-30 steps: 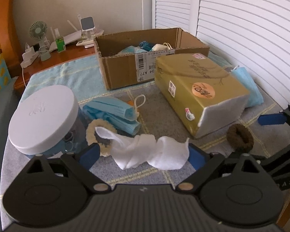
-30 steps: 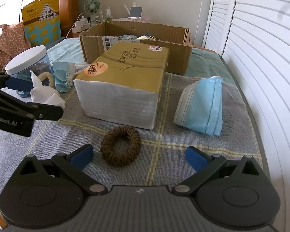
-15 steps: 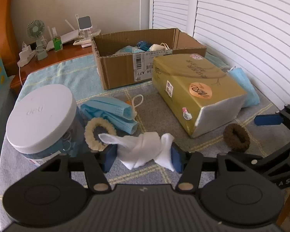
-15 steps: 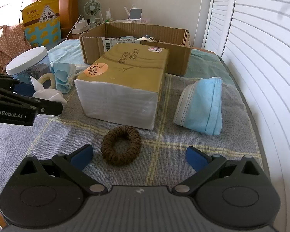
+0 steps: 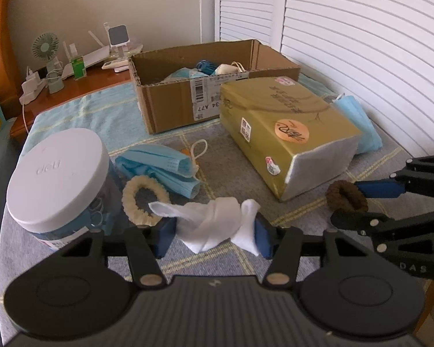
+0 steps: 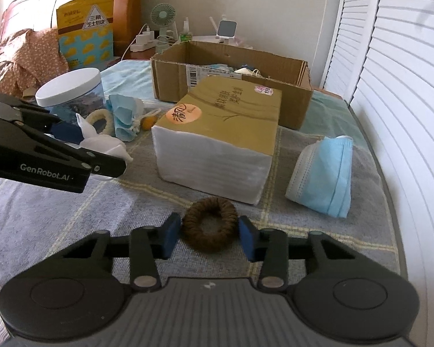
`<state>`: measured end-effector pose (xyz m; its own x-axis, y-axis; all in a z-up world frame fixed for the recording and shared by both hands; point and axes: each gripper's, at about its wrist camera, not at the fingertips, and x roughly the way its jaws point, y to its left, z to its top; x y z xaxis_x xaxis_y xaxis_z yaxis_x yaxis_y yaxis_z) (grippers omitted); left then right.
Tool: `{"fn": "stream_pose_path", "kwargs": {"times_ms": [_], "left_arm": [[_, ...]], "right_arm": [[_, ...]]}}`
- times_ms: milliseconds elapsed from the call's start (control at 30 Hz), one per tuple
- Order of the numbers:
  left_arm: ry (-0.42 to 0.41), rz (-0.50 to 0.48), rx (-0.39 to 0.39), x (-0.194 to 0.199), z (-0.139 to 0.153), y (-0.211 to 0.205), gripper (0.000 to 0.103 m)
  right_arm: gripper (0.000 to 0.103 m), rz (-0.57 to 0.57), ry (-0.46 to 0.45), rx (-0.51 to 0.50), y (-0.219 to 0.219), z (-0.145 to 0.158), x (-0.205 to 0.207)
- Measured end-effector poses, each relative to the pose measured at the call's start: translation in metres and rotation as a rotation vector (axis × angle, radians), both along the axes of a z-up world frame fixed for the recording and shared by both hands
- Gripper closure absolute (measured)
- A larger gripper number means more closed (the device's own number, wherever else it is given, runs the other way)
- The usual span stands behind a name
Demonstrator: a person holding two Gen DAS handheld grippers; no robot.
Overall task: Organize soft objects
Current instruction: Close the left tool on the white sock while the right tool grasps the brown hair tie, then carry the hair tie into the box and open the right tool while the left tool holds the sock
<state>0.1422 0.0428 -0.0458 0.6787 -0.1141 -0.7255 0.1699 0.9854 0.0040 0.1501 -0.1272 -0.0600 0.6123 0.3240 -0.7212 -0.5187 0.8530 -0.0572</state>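
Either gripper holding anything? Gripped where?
Left gripper pinches the white cloth across its bunched middle. Right gripper clamps the brown scrunchie by its outer sides.

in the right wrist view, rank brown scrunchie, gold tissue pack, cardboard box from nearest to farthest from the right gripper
1. brown scrunchie, between the right gripper fingers.
2. gold tissue pack, straight ahead.
3. cardboard box, behind the pack.

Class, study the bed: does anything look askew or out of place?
Yes. The tissue pack lies at an angle to the cardboard box, and one blue mask sits alone by the shutters, apart from the crumpled masks beside the jar.
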Motion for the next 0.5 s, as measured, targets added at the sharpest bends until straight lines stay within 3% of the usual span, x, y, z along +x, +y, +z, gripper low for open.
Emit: {"fn": "stream_pose_path", "kwargs": {"times_ms": [500], "left_arm": [[0.011, -0.107, 0.017, -0.016, 0.017, -0.005, 0.048]], "right_arm": [[0.06, 0.008, -0.012, -0.007, -0.002, 0.01, -0.011]]}}
